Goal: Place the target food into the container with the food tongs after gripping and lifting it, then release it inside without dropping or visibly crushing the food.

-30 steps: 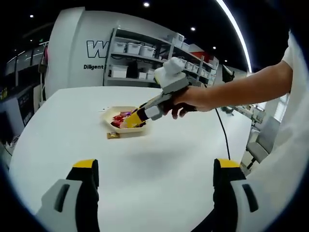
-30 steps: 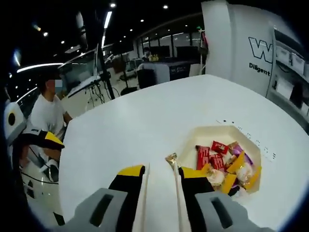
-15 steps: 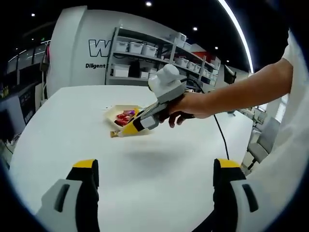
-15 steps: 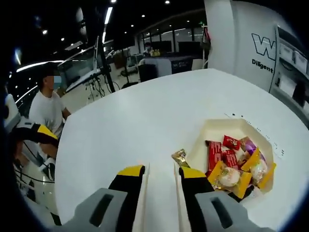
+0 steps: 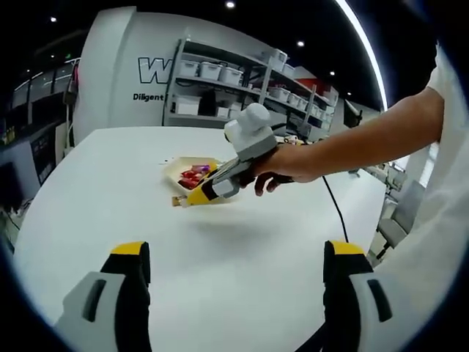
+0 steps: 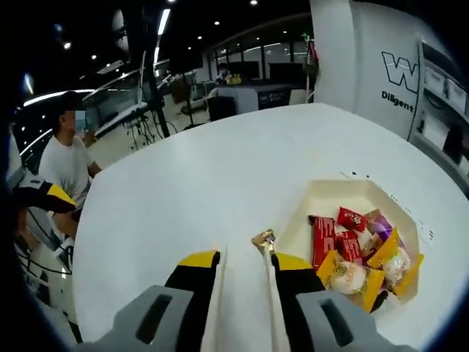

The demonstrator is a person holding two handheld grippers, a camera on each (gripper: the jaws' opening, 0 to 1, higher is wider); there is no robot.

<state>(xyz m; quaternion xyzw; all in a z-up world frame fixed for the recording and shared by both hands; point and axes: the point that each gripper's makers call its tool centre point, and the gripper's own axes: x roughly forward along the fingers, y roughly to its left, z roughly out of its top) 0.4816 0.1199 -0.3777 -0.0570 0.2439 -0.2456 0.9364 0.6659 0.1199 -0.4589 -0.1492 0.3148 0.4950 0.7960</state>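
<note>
Gold-wrapped candy (image 6: pixel 262 240): lying on white bench (image 6: pixel 190 191), just beside cream container (image 6: pixel 344 199) rim, touching tong (image 6: pixel 242 282) tip. Right gripper (image 6: pixel 242 273) fingers clamping tongs, blades standing narrowly apart, not yet closing on candy. Left gripper (image 5: pixel 231 257) fingers standing wide, idling. Risking: wrapper sliding off blade tip; squeezing too hard, crumpling wrapper.

Light comes from small round ceiling spots and long strip lights (image 5: pixel 364 45) overhead against a dark ceiling, so the room's upper half reads dim while the white worktop (image 5: pixel 220 249) is bright and evenly lit. Ahead of the jaws in the left gripper view a soft, diffuse shadow lies on it. Fisheye distortion bends straight lines toward the edges, where detail softens; the jaws nearest the lens look slightly blurred.
</note>
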